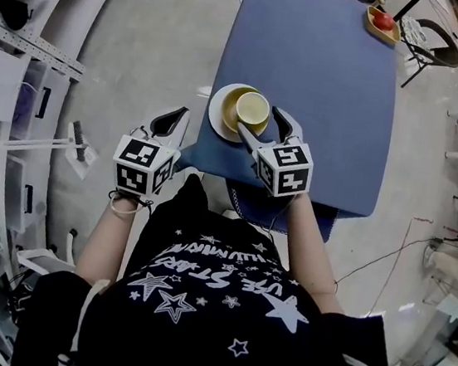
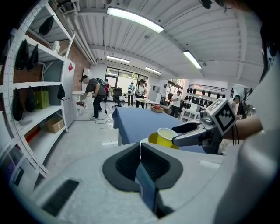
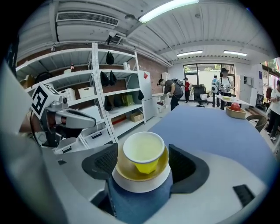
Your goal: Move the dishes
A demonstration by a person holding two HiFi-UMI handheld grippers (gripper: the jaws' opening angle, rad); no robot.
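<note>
Head view: the dish stack is logged at the near left corner of the blue table [image 1: 327, 74], a yellow cup [image 1: 253, 107] on a yellow saucer [image 1: 230, 113] on a white plate [image 1: 216, 111]. The stack is straddled by the right gripper [image 1: 257, 118], jaws spread wide, pads clear of the dishes, nothing gripped. The left gripper [image 1: 173, 120] is held off the table edge, jaws pressed together, empty.

The step is judged pre-grasp. If so, closing, lifting and carrying are all left.

No brand or label is noted on the dishes. White lettering among stars on the black T-shirt [image 1: 214, 293] is seen upside down and is not reliably read.
</note>
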